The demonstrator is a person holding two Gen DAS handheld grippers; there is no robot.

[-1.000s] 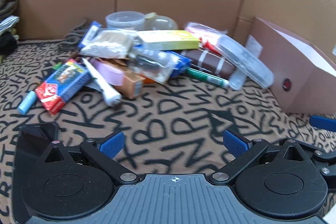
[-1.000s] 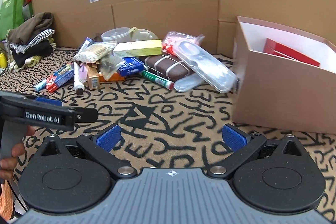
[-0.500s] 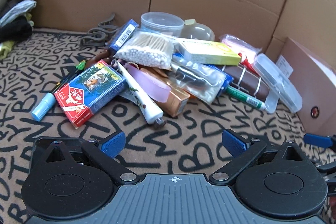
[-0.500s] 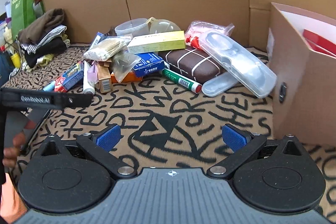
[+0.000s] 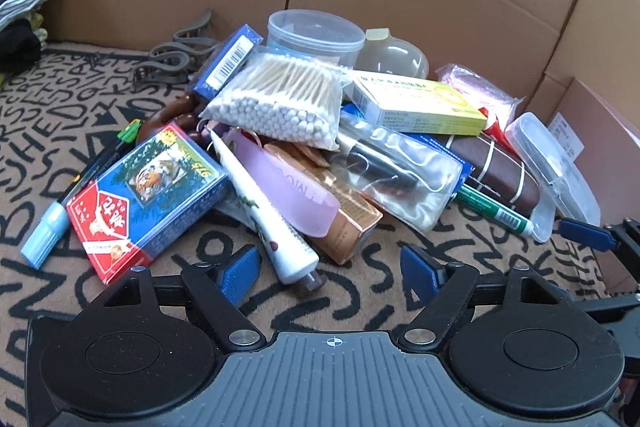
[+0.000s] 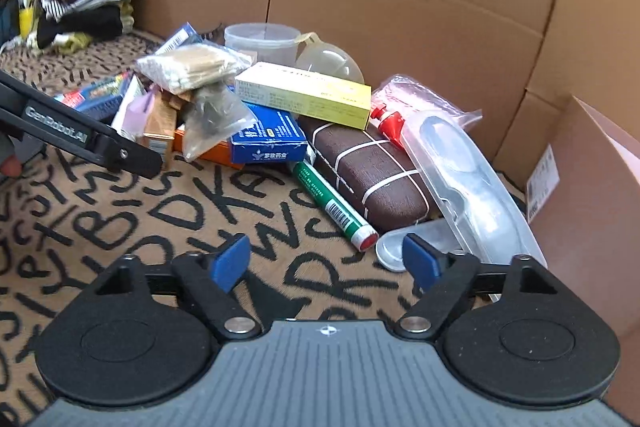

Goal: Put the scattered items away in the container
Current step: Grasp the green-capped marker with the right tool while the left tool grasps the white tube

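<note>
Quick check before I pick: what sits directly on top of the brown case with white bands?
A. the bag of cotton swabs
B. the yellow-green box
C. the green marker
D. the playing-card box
B: the yellow-green box lies across the far end of the brown case; the green marker lies on the cloth beside it.

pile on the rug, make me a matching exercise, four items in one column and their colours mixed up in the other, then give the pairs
Items:
1. marker
2. glasses case
3. long flat box
4. cotton swab bag

Colours:
A. brown with thin white lines
B. clear, with white tips and pale sticks inside
C. green and white with a red end
D. yellow and white

Pairs: 1-C, 2-A, 3-D, 4-B
</note>
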